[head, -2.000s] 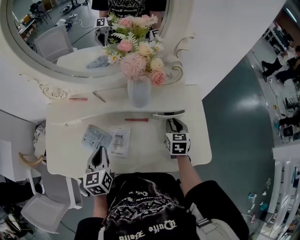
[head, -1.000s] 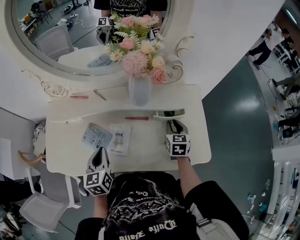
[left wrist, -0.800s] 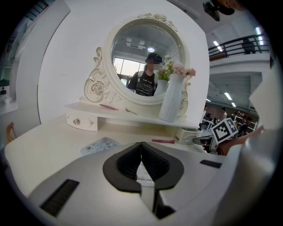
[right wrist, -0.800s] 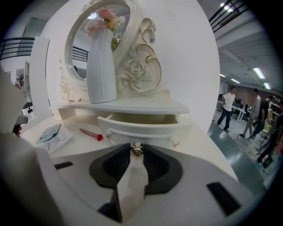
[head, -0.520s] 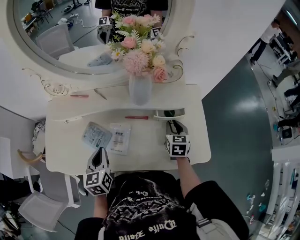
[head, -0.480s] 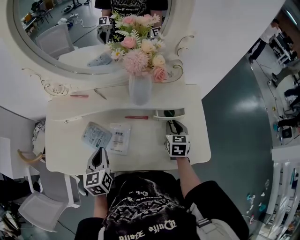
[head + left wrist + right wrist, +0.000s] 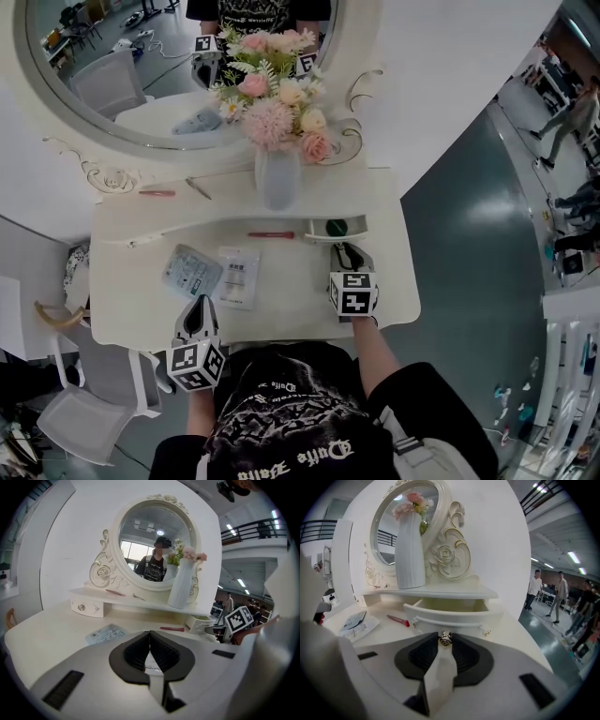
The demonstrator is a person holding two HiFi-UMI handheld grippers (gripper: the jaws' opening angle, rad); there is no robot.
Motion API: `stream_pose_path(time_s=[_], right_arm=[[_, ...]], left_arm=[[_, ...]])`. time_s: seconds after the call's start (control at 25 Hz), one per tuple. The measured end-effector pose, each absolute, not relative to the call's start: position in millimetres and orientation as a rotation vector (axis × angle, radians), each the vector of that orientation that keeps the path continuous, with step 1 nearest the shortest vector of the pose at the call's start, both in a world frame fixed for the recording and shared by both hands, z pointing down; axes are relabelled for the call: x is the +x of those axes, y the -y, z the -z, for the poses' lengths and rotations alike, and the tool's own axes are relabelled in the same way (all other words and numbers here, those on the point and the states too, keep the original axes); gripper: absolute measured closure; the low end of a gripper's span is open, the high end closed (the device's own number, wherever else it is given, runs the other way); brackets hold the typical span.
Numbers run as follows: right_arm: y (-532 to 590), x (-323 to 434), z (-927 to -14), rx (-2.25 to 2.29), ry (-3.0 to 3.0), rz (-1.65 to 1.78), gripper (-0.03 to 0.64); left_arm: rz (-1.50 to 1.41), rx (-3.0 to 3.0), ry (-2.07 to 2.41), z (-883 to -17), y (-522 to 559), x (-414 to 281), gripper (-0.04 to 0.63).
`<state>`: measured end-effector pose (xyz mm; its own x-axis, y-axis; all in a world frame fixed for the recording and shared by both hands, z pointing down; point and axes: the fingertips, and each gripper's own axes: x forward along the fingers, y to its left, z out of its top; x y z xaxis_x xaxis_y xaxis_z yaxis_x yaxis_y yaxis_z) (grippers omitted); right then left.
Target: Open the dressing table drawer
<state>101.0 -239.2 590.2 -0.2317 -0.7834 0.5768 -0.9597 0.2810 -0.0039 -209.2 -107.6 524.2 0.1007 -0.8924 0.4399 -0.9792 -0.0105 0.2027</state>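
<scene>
The small white drawer (image 7: 449, 617) under the dressing table's right shelf stands pulled partly out, its pale inside showing. In the head view the drawer (image 7: 319, 228) holds something round and green. My right gripper (image 7: 446, 637) is shut on the drawer's small metal knob (image 7: 446, 639); in the head view this gripper (image 7: 346, 251) sits just in front of the drawer. My left gripper (image 7: 149, 634) is shut with nothing in it. It rests low at the table's front left edge (image 7: 200, 306), far from the drawer.
A white vase of flowers (image 7: 278, 178) stands on the shelf before the oval mirror (image 7: 112, 94). A red stick (image 7: 271, 234) and two flat packets (image 7: 192, 272) (image 7: 240, 278) lie on the tabletop (image 7: 291, 300). A second small drawer (image 7: 86, 607) sits at the left. A chair (image 7: 84, 412) stands left of the person.
The drawer's inside shows a little more than two seconds ago, with the green thing now in sight. Both grippers have hardly moved.
</scene>
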Motion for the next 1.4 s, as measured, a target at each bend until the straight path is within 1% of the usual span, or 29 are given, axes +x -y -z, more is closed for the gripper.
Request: stream_pose_path(time_s=[1.4], right_arm=[[228.7, 101.7, -591.0, 1.574, 2.082, -0.503, 0.515]], left_arm=[[-0.243, 1.916, 1.830, -530.3, 102.2, -208.1, 0.578]])
